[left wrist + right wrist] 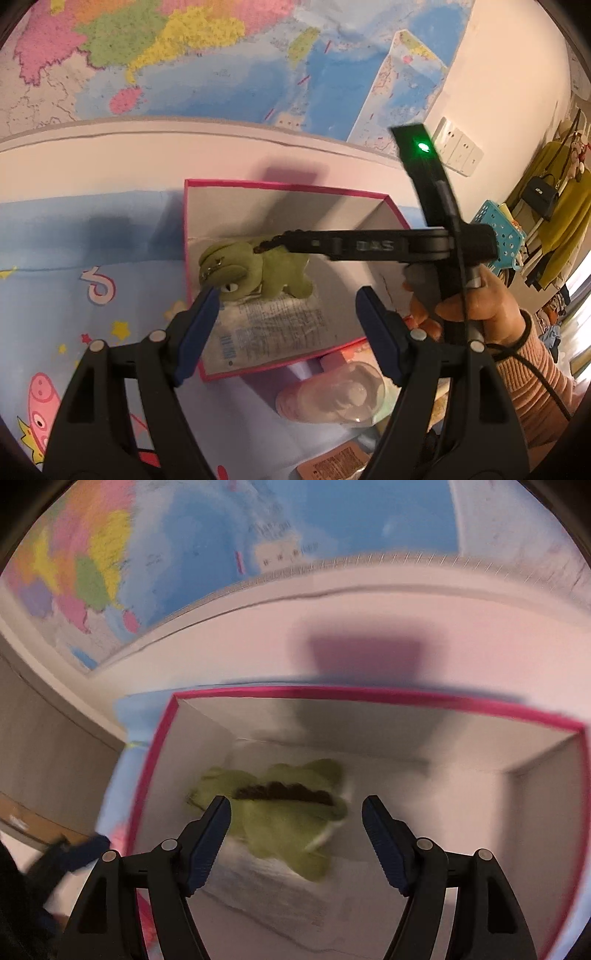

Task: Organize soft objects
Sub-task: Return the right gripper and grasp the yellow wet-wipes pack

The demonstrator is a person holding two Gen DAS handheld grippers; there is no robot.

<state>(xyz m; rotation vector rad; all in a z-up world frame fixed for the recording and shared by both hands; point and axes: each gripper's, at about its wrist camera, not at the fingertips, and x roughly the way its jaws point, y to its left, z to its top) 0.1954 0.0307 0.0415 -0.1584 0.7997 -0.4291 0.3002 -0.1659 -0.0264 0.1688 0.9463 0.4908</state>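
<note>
Your right gripper [295, 834] hung wide over the pink-rimmed box [284, 190], holding nothing. The green plush toy [284, 812] lay on the box floor just ahead of and below its fingertips, resting partly on a wrapped tissue pack [273, 328], its long axis running roughly crosswise to your fingers. Your left gripper [286, 325] was also spread wide and empty, at the box's near edge. Judging by this, the toy looked already placed, and your right hand [480, 299] was the nearer one.
</note>
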